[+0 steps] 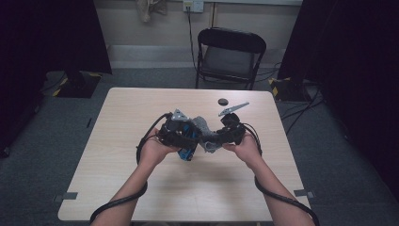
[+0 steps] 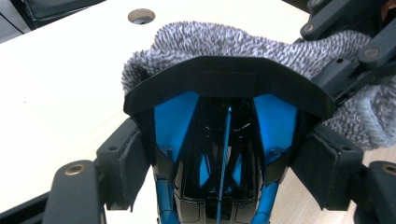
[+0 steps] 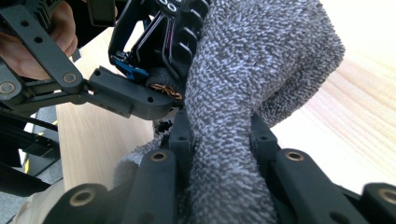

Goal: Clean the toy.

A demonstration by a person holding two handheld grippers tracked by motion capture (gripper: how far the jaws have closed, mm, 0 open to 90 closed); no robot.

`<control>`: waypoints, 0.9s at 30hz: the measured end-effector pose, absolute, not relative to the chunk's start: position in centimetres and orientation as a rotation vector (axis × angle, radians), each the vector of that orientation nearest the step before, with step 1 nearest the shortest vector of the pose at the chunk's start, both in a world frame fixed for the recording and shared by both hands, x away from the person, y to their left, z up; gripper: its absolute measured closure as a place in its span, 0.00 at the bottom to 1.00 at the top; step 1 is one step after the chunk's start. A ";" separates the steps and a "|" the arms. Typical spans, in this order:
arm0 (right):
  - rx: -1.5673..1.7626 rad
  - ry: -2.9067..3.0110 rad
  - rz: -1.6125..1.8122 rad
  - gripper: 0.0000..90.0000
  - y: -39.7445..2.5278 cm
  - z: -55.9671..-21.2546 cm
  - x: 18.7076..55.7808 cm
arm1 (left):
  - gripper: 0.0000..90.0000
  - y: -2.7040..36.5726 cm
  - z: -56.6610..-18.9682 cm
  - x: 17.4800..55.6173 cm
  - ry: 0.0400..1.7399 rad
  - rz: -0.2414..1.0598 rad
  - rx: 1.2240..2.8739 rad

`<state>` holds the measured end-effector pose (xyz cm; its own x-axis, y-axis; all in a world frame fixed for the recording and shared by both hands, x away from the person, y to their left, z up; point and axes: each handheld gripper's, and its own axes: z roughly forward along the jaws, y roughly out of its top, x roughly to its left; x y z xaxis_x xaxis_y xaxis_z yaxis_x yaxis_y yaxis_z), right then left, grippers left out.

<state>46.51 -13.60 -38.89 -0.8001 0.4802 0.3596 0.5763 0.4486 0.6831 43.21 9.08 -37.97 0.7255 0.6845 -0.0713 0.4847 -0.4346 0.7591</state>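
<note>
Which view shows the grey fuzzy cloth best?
The right gripper view: the grey fuzzy cloth shows close up, pinched between that gripper's jaws. The left gripper view shows it draped behind the black-and-blue plastic object. In the high view it is small, between both grippers.

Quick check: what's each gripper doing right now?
Left gripper: shut on the black-and-blue tool.
Right gripper: shut on the grey cloth.
</note>
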 end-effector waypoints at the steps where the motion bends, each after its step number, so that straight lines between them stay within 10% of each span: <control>1: -0.942 -2.577 -1.280 0.78 -13.6 -38.9 46.5 | 0.28 9.1 -38.0 43.2 0.881 0.317 2.119; 27: -0.927 -2.574 -1.229 0.78 -12.1 -41.6 45.6 | 0.28 9.4 -37.5 43.2 0.904 0.316 2.083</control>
<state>45.63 -12.11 -41.63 -0.7999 0.4693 0.3741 0.5859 0.4757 0.6561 43.23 9.38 -37.54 0.7103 0.6984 -0.0880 0.4916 -0.4026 0.7722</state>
